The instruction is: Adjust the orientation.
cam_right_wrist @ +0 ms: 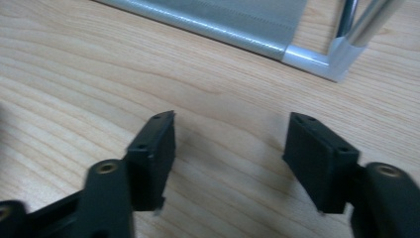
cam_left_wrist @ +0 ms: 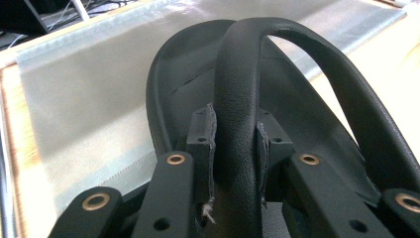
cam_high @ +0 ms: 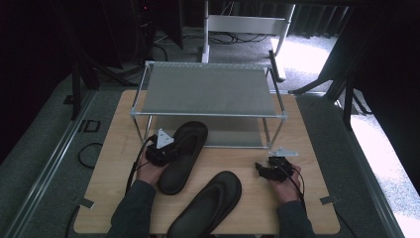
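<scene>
Mid-carry: left gripper (cam_high: 161,148) clamped on far flip-flop (cam_high: 184,154) strap, probably bound for rack (cam_high: 208,115) lower shelf; right gripper (cam_high: 267,171) part-open, empty, over bench (cam_high: 247,198); next slide toe under.

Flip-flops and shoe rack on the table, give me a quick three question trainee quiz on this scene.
1. True or false: the left tongs are shut on a flip-flop strap.
2. What lies between the right tongs? A) a flip-flop B) nothing C) a rack leg
3. Where does the second flip-flop lie?

Key: 1 true. 2 B. 3 On the table, near the front edge, apart from the shoe rack.
</scene>
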Demonstrator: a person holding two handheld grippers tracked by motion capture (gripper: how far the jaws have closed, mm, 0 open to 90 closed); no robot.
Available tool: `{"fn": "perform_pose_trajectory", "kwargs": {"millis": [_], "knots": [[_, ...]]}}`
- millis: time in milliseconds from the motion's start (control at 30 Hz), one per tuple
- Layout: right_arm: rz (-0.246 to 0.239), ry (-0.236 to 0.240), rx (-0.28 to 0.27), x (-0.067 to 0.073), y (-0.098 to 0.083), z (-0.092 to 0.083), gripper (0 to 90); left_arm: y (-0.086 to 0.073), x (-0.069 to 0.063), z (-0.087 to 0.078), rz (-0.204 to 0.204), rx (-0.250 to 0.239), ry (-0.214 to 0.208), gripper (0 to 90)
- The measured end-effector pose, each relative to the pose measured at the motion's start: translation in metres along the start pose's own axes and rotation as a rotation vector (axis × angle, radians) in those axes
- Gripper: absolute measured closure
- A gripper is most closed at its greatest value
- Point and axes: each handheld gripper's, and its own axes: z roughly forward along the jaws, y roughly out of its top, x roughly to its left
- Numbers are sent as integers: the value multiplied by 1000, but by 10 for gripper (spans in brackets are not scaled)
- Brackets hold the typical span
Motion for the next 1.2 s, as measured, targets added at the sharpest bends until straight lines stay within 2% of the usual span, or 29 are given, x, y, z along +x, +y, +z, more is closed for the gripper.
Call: {"fn": "perform_pose_trajectory", "kwargs": {"millis": [33, 100, 167, 300, 400, 567, 700, 1000, 1100, 1200], "knots": [[1, -11, -1, -1, 1, 0, 477, 1, 0, 2, -4, -3, 0, 743], [-1, -46, -1, -3, 2, -1, 510, 2, 0, 5, -4, -2, 1, 743], [18, -45, -15, -8, 3, -2, 530, 4, -1, 9, 0, -3, 4, 743], [60, -77, -36, -20, 7, -5, 635, 6, -2, 16, 8, 2, 11, 744], [78, -89, -53, -26, 11, -5, 676, 7, -3, 21, 4, 2, 16, 744], [109, -83, -96, -36, 24, -3, 705, 10, -4, 27, 1, -2, 22, 744], [120, -113, -96, -42, 34, 4, 715, 12, -4, 31, 3, -10, 32, 745], [159, -96, -116, -48, 42, 18, 753, 15, -3, 45, 16, -2, 52, 745], [155, -88, -122, -49, 43, 21, 775, 16, -2, 48, 11, -9, 61, 745], [144, -93, -125, -48, 44, 22, 802, 15, -3, 52, 4, -21, 89, 745]]}}
